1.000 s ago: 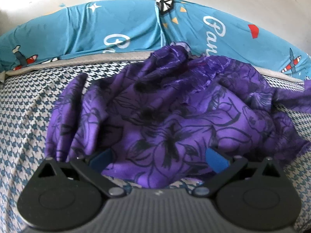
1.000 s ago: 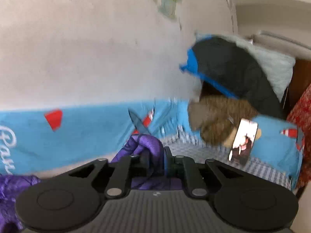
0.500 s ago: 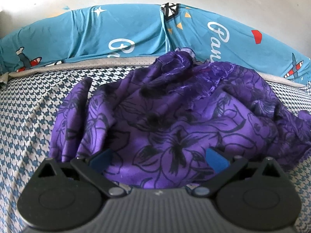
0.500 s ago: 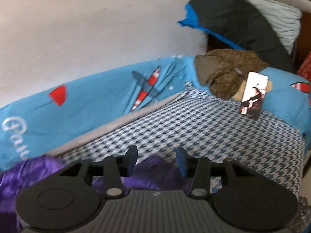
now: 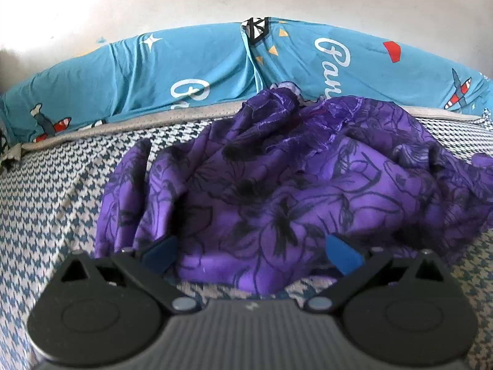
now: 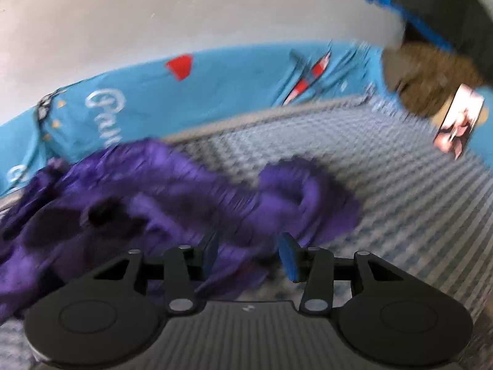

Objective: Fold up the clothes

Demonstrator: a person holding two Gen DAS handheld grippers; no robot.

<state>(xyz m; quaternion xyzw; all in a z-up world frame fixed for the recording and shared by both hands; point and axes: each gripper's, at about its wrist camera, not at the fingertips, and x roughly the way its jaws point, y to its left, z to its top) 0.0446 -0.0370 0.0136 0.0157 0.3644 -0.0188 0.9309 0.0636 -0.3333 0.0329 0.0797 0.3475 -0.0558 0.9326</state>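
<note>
The purple floral garment (image 5: 295, 191) lies crumpled in a loose heap on the houndstooth bed cover (image 5: 46, 203), and it fills the space just ahead of the left gripper (image 5: 251, 254). The fingers (image 5: 158, 251) of that gripper are spread wide, one at each lower flank of the heap, with the near hem of the cloth lying between and just in front of them; the blue pads do not press on it. Beyond the fingers the heap rises to a bunched peak close to the turquoise printed bedding (image 5: 191, 64) that runs along the wall. In the right wrist view (badly blurred) the right gripper (image 6: 248, 257) has its fingers (image 6: 288, 257) partly apart, and a fold of the same garment (image 6: 172, 203) lies between and under them, though whether the pads touch it cannot be told from the blur. Most of the cloth spreads away to the left of these fingers, while a curled end of it sits just ahead and to their right. Farther off to the right, well apart from the fingers, a brown bundle (image 6: 428, 80) rests at the edge of the bed.
</note>
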